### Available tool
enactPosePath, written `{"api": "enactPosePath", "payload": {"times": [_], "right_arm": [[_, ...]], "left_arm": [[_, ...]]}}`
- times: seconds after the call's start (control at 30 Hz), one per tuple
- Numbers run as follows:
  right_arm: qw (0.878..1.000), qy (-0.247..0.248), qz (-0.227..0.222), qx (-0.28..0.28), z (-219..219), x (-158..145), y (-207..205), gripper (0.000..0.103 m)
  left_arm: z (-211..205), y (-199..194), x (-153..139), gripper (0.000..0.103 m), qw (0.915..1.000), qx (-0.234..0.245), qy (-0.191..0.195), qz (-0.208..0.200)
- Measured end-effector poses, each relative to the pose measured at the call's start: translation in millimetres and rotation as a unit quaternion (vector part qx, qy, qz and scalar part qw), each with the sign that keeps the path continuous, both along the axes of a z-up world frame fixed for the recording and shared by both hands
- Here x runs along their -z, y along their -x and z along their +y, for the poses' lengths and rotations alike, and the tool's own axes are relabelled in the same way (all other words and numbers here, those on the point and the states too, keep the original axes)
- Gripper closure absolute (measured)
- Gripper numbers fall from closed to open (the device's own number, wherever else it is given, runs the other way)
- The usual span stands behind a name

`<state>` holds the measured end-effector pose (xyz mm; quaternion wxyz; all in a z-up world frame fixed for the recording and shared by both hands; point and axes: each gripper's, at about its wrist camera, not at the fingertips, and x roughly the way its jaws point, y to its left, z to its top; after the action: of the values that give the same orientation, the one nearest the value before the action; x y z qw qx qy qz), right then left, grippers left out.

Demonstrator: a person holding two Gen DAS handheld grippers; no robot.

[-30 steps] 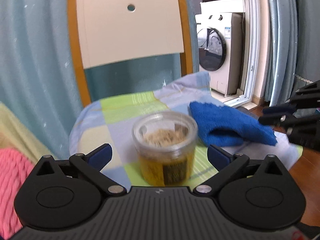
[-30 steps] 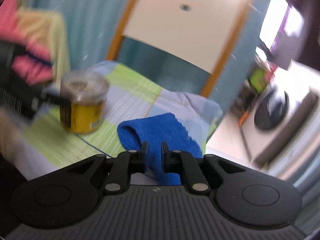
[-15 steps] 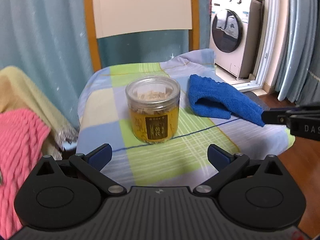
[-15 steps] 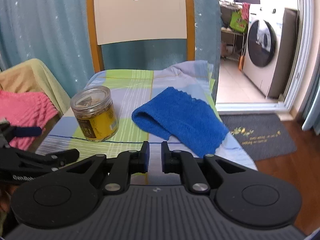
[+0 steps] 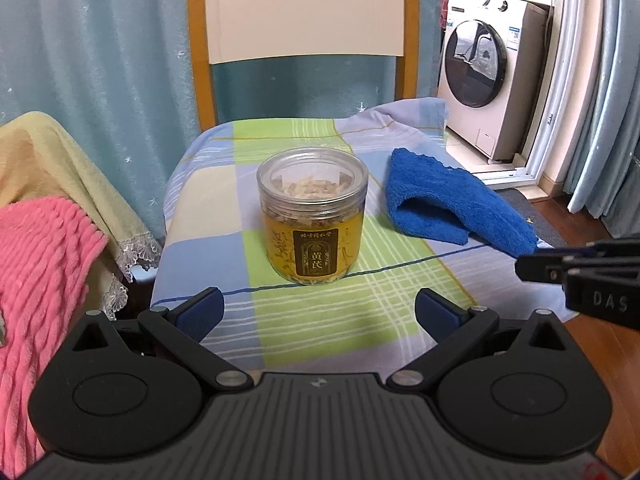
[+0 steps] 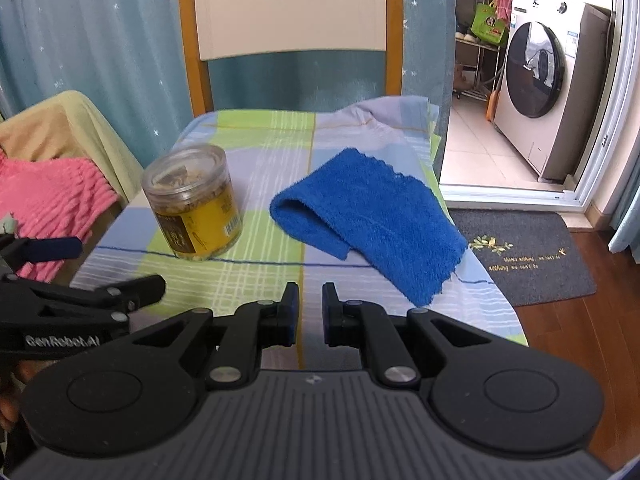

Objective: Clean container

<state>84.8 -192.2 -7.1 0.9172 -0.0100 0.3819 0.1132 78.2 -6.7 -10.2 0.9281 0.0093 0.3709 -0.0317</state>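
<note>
A clear plastic jar (image 5: 312,220) with a yellow label and pale dried slices inside stands upright, lid on, upon a checked cloth (image 5: 208,208) draped over a chair seat. To its right lies a folded blue towel (image 5: 452,208). My left gripper (image 5: 319,306) hangs open in front of the jar, well short of it, holding nothing. In the right wrist view the jar (image 6: 192,208) is at the left and the towel (image 6: 372,216) straight ahead. My right gripper (image 6: 311,304) is shut on nothing, near the seat's front edge, short of the towel.
The chair back (image 5: 304,8) rises behind the seat, with a teal curtain beyond. A pink blanket (image 5: 36,264) and a yellow throw lie on the left. A washing machine (image 6: 552,92) and a dark doormat (image 6: 528,252) are at the right, over wooden floor.
My left gripper has drawn back from the jar, which sat close between its open fingers a second ago. The right gripper has swung level and pulled back from the towel.
</note>
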Motion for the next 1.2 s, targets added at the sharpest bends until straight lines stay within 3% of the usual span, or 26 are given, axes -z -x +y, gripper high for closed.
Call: {"api": "enactPosePath", "payload": {"times": [0.23,1.2], "right_arm": [[1.0,-0.001,0.015,0.01,-4,7,-8,0.096],[0.999,-0.013,0.041,0.014,-10,18,-20,0.096]], "left_arm": [[-3,-9,3,0.001,0.9999,-0.015,-0.006,0.005],[-17,-22,11,0.001,0.9997,0.003,-0.006,0.021]]}}
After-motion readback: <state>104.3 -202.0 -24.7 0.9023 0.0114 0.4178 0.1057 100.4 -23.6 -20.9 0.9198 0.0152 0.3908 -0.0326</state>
